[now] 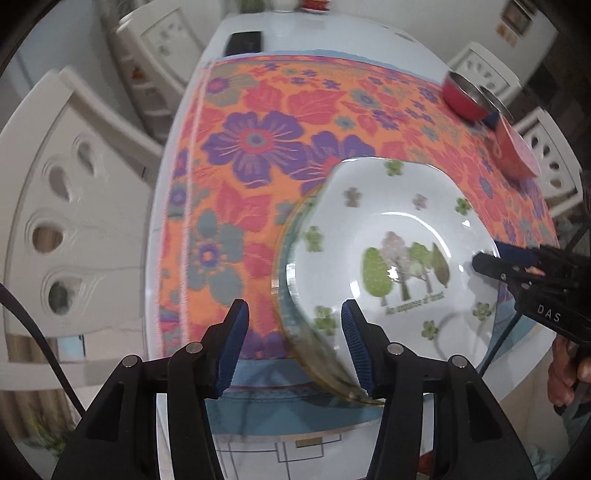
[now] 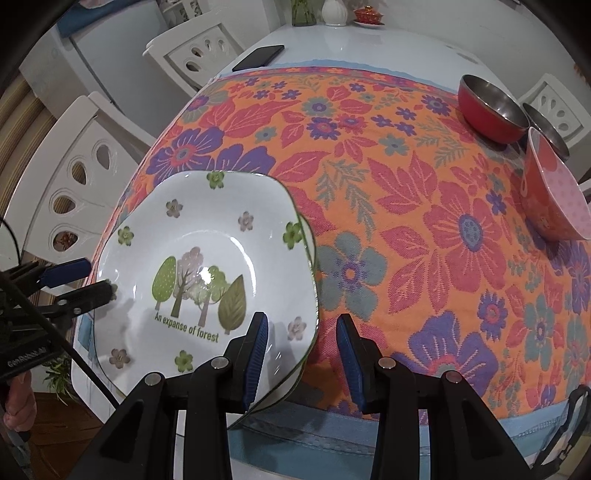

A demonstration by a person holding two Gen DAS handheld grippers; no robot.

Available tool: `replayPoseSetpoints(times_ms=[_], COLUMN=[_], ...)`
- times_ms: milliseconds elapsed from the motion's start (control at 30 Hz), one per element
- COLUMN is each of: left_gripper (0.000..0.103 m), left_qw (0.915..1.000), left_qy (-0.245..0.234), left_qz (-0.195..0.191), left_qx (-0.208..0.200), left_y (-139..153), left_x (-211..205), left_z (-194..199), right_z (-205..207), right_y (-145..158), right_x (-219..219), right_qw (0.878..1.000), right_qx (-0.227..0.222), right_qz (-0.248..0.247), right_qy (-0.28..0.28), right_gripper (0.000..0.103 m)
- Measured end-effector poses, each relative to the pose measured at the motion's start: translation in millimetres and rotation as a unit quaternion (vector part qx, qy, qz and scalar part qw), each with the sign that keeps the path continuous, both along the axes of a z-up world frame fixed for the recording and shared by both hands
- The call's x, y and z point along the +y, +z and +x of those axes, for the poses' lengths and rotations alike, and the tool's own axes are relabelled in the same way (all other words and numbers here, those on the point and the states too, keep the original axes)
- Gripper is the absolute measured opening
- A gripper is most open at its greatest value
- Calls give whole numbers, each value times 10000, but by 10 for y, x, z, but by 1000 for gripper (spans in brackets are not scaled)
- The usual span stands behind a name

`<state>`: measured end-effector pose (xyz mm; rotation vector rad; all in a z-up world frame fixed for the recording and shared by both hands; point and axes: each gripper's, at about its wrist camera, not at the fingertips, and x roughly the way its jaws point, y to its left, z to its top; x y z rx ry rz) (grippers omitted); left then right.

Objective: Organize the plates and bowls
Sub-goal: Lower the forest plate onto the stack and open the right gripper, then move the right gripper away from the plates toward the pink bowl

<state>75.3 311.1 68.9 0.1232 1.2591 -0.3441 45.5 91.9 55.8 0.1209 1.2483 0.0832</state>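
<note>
A white plate with a forest print (image 1: 402,236) (image 2: 207,273) lies on another plate near the table's front edge. My left gripper (image 1: 293,341) is open, its jaws standing either side of the stack's rim without touching it. My right gripper (image 2: 301,356) is open just right of the stack. A red steel bowl (image 2: 491,110), a second steel bowl (image 2: 546,125) and an orange-pink bowl (image 2: 554,192) stand at the far right; the red bowl (image 1: 465,96) and the orange bowl (image 1: 515,151) also show in the left wrist view.
An orange floral cloth (image 2: 406,206) covers the white table (image 2: 351,48). A black phone (image 2: 258,57) lies at the back. White chairs (image 1: 55,229) stand around the table. A vase (image 2: 334,13) stands at the far end.
</note>
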Motion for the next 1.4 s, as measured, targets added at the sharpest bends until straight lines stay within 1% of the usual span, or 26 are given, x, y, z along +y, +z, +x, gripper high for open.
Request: replayPoseSetpoints(times_ms=[67, 200, 300, 533, 700, 800, 900, 1033, 1167, 1300, 1367, 1400], left_gripper=[50, 50, 50, 50, 50, 50, 50, 50, 50, 50, 50, 50], left_qw=[9997, 9981, 9974, 9966, 9965, 9958, 9944, 9912, 9872, 9826, 9814, 9811], left_qy=[216, 469, 528, 483, 198, -27, -276, -643, -912, -1163, -1262, -1287], left_qz=[-118, -408, -488, -657, -781, -865, -952, -1057, -1175, -1272, -1252, -1255], left_qx=[23, 42, 8, -71, -232, -299, -368, -468, -582, -693, -722, -719], left_y=[5, 45, 70, 149, 316, 413, 500, 615, 736, 836, 874, 888], left_x=[127, 266, 296, 188, -25, -194, -377, -632, -846, -1090, -1243, -1290], left_z=[53, 99, 149, 357, 544, 679, 782, 916, 1031, 1100, 1114, 1118], right_z=[23, 32, 30, 20, -22, 0, 47, 104, 106, 50, -1, -43], right_y=[-11, -14, -21, -55, -64, 17, 187, 421, 607, 761, 834, 871], right_x=[18, 127, 182, 198, 276, 171, 32, -216, -495, -724, -901, -1001], right_qw=[10000, 9999, 9996, 9994, 9991, 9997, 9993, 9965, 9905, 9839, 9794, 9762], right_qx=[55, 86, 105, 237, 216, 134, -89, -354, -539, -630, -687, -749], right_qz=[27, -24, -240, -232, -349, -166, -196, -225, -191, -361, -517, -570], right_qy=[4, 93, 138, 65, 121, -90, -311, -726, -1249, -1630, -1826, -1956], right_gripper=[38, 39, 39, 39, 39, 39, 39, 39, 39, 39, 48, 57])
